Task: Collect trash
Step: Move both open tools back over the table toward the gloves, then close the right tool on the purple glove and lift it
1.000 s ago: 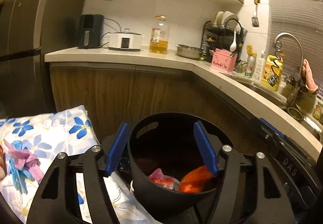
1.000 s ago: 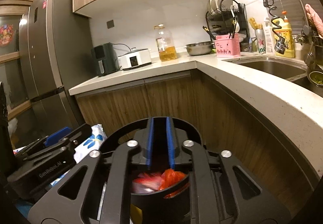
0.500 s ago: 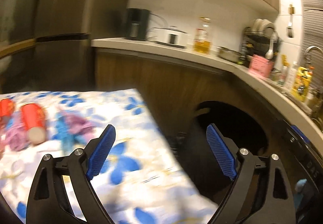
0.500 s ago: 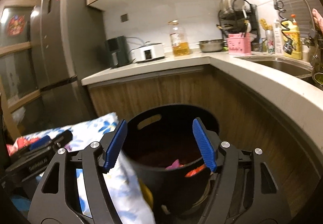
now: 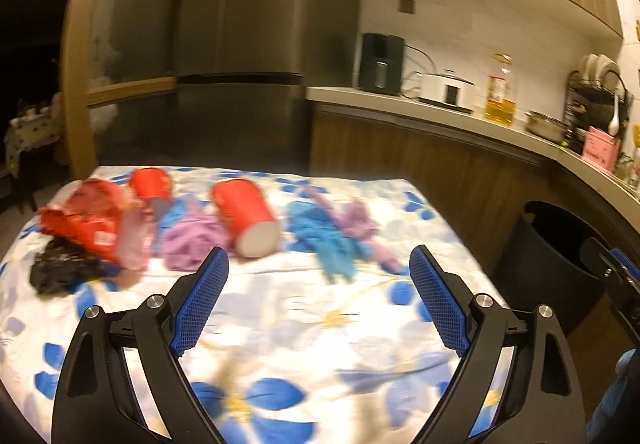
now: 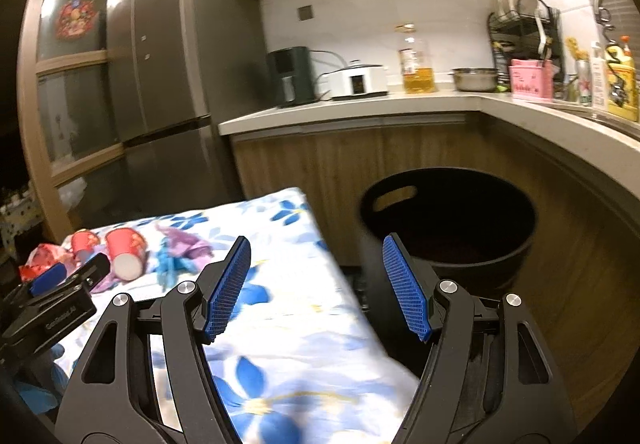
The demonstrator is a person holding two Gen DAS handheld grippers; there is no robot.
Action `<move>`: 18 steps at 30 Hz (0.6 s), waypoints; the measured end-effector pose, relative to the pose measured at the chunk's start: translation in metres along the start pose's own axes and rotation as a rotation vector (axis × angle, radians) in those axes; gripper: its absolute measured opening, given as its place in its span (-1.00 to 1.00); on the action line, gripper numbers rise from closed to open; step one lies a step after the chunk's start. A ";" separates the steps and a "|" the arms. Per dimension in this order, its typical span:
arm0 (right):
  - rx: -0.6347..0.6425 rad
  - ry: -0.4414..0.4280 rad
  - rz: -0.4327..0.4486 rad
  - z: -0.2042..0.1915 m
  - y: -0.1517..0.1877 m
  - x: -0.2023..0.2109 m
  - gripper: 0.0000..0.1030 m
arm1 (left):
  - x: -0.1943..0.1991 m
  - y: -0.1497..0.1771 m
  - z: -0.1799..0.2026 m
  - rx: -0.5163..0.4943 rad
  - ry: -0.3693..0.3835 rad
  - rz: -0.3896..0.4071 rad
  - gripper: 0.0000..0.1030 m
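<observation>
blue-padded and spread wide, the left gripper (image 5: pixel 318 300) hangs over the floral tablecloth (image 5: pixel 304 348) with nothing between its fingers. beyond it the trash lies in a loose row: a red cup (image 5: pixel 245 217) on its side, a second red cup (image 5: pixel 151 183) behind, a crumpled red wrapper (image 5: pixel 86 222), a black scrap (image 5: pixel 60 272), purple wads (image 5: pixel 188 240) and a blue glove (image 5: pixel 326 240). the right gripper (image 6: pixel 316 284) is also wide apart and empty, straddling the cloth's edge and the black bin (image 6: pixel 452 219), which stands on the floor just beside the table, against the wooden cabinets (image 6: pixel 320 163).
</observation>
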State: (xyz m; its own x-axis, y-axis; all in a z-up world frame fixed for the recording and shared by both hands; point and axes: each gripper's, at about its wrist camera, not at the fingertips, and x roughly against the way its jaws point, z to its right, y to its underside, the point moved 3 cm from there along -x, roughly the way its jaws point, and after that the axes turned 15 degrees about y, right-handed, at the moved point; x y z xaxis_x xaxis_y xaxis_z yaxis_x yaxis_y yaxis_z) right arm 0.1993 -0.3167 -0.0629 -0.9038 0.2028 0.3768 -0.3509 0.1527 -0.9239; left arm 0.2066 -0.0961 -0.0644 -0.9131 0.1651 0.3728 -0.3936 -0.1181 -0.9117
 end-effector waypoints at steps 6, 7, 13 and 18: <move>0.038 -0.063 -0.022 -0.058 0.008 -0.017 0.32 | 0.012 0.002 -0.039 0.037 -0.049 0.015 0.71; 0.043 -0.070 -0.026 -0.064 0.009 -0.020 0.32 | 0.014 0.002 -0.045 0.046 -0.053 0.016 0.71; 0.089 -0.125 -0.052 -0.119 0.010 -0.048 0.21 | 0.015 0.002 -0.072 0.082 -0.085 0.024 0.71; 0.116 -0.148 -0.069 -0.150 0.010 -0.072 0.03 | 0.013 -0.001 -0.085 0.089 -0.100 0.034 0.71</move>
State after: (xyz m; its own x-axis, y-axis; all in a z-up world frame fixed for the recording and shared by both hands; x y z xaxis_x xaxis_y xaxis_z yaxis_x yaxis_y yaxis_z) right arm 0.2980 -0.1846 -0.0896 -0.8999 0.0503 0.4333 -0.4312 0.0470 -0.9010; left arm 0.2040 -0.0107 -0.0737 -0.9302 0.0616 0.3618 -0.3665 -0.2088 -0.9067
